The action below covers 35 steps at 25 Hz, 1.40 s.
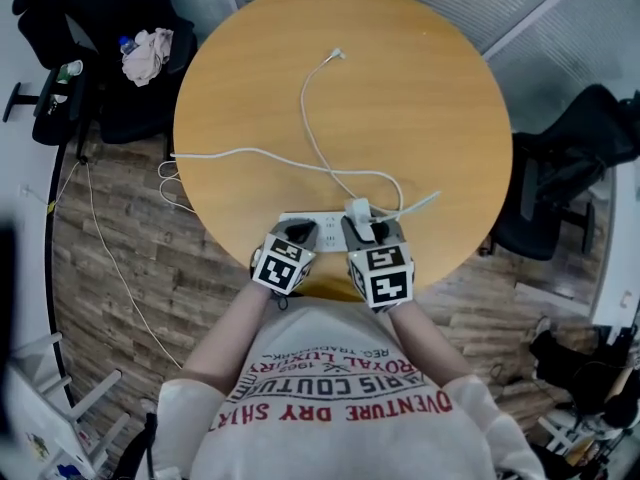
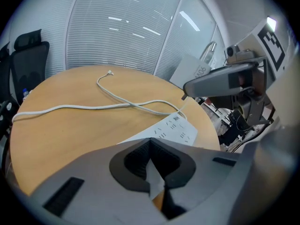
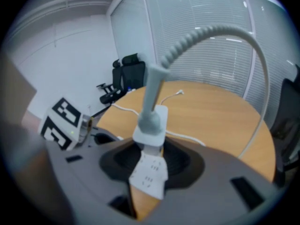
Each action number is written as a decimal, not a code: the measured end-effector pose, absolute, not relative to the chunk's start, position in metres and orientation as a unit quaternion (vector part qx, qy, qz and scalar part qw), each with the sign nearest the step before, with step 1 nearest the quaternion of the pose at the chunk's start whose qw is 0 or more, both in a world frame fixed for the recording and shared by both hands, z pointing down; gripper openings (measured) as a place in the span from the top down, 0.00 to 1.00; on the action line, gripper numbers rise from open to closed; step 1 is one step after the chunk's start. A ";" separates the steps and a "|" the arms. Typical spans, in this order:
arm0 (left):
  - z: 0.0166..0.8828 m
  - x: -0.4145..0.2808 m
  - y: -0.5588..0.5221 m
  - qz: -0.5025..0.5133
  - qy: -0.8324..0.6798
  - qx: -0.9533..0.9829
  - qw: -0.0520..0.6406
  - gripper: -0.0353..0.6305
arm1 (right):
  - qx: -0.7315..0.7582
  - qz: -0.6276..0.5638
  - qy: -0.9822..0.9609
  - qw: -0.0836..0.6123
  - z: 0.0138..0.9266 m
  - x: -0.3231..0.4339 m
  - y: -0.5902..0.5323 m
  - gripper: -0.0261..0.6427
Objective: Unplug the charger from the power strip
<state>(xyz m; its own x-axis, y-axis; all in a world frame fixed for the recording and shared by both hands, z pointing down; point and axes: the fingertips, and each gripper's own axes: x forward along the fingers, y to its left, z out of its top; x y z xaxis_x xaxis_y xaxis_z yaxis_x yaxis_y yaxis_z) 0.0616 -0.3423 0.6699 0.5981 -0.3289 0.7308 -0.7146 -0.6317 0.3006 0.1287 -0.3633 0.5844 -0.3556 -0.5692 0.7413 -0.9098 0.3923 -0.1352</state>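
A white power strip [image 1: 322, 230] lies at the near edge of the round wooden table [image 1: 420, 88]. My left gripper [image 1: 298, 232] is shut on the strip's left end; the strip [image 2: 174, 130] runs away from its jaws. My right gripper [image 1: 372, 230] is shut on the white charger [image 3: 151, 121], which stands upright between the pads. The strip's socket face [image 3: 150, 175] shows just below it. Whether the prongs are clear of the socket is hidden. The charger's grey-white cable [image 3: 220, 32] arches up and over, and its loose end [image 1: 338, 55] lies far across the table.
The strip's own white cord [image 1: 240, 153] runs left off the table edge to the wooden floor. Black office chairs stand at the left [image 1: 110, 88], one with a crumpled cloth [image 1: 147, 55] on it, and at the right [image 1: 570, 168]. Window blinds lie beyond the table.
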 end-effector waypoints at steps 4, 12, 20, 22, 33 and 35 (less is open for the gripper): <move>0.662 0.055 -0.347 0.334 -0.317 0.834 0.304 0.90 | 0.488 0.247 -0.788 0.284 0.558 0.129 -0.370 0.72; 0.554 0.057 -0.404 0.226 -0.365 0.877 0.218 0.90 | 0.518 0.195 -0.801 0.229 0.505 0.137 -0.392 0.72; 0.424 0.034 -0.437 0.075 -0.407 0.903 0.113 0.90 | 0.549 0.134 -0.813 0.142 0.437 0.137 -0.411 0.73; 0.399 0.026 -0.440 0.048 -0.412 0.905 0.098 0.90 | 0.548 0.119 -0.817 0.132 0.424 0.133 -0.412 0.73; 0.331 0.006 -0.423 -0.022 -0.394 0.919 0.000 0.90 | 0.544 0.049 -0.835 0.068 0.371 0.122 -0.406 0.73; 0.330 0.004 -0.421 -0.027 -0.386 0.922 -0.004 0.90 | 0.548 0.045 -0.833 0.061 0.366 0.123 -0.405 0.73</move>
